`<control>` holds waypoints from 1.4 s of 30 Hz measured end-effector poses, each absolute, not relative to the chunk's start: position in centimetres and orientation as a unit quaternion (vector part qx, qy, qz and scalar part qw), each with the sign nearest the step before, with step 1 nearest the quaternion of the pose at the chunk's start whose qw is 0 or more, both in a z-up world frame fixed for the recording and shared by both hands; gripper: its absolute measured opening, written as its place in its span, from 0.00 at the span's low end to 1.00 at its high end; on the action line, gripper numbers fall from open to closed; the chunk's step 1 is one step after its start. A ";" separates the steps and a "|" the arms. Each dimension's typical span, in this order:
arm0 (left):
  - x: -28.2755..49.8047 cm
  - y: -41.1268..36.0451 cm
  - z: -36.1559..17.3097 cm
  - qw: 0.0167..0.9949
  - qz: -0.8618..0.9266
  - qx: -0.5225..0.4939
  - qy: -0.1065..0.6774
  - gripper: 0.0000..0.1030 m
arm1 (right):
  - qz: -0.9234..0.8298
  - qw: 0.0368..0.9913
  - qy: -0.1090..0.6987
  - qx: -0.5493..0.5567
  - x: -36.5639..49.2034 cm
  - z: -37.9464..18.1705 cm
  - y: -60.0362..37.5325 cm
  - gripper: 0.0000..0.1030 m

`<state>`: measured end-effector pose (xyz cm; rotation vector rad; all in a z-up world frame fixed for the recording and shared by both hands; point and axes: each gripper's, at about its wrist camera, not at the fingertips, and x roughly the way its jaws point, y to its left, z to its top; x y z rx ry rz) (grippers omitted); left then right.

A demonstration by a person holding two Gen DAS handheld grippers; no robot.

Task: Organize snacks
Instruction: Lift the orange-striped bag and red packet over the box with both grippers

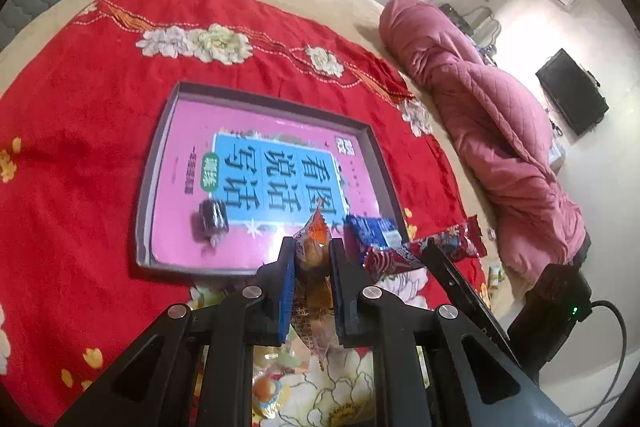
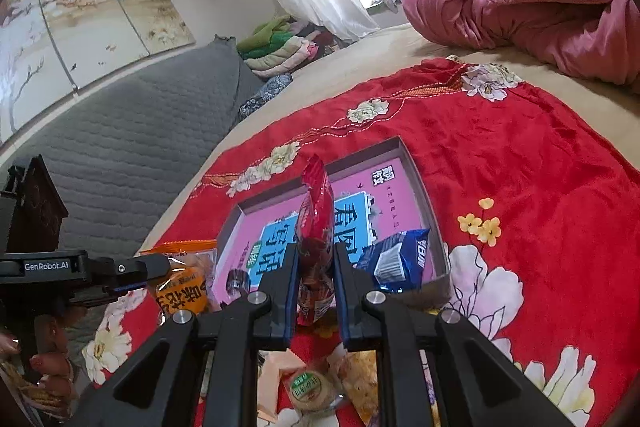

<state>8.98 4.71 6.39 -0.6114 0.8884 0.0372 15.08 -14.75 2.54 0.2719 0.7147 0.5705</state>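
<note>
1. Above the shallow box's (image 2: 424, 187) near rim, the right gripper (image 2: 316, 259) pinches a red snack packet (image 2: 318, 219) upright.
2. The left gripper (image 1: 312, 255) pinches an orange pastry packet (image 1: 314, 239) just beside it.
3. Inside lie a blue biscuit packet (image 2: 400, 259) and a dark candy (image 1: 212, 217).
4. Step, likely: loading; next, lower each packet over bare floor and release.

Motion-blurred dark candy (image 1: 211, 218) in the box; lower ends of orange packet (image 1: 313, 255) and red packet (image 2: 316, 239) behind jaws.

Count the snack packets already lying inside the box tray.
2: a dark wrapped candy near the tray's front left, and a blue packet against its front right corner. The raised grippers may hide others.
</note>
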 end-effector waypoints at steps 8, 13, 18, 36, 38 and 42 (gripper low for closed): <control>10.6 5.8 6.7 0.857 0.023 -0.302 0.417 0.16 | 0.266 0.892 0.341 0.135 15.7 2.8 -14.6 0.16; 11.8 6.4 6.6 0.855 0.025 -0.307 0.417 0.16 | 0.265 0.895 0.337 0.126 16.2 2.9 -13.9 0.16; 12.6 6.8 6.5 0.855 0.028 -0.310 0.416 0.16 | 0.271 0.897 0.327 0.124 16.7 3.0 -13.2 0.16; 14.7 7.7 5.2 0.847 0.037 -0.325 0.419 0.16 | 0.265 0.891 0.338 0.146 18.5 1.7 -13.6 0.16; 14.8 7.7 4.9 0.846 0.039 -0.324 0.421 0.16 | 0.264 0.890 0.341 0.146 18.6 1.4 -13.6 0.16; 14.9 7.6 4.1 0.843 0.038 -0.325 0.426 0.16 | 0.265 0.888 0.347 0.149 18.8 1.1 -13.6 0.16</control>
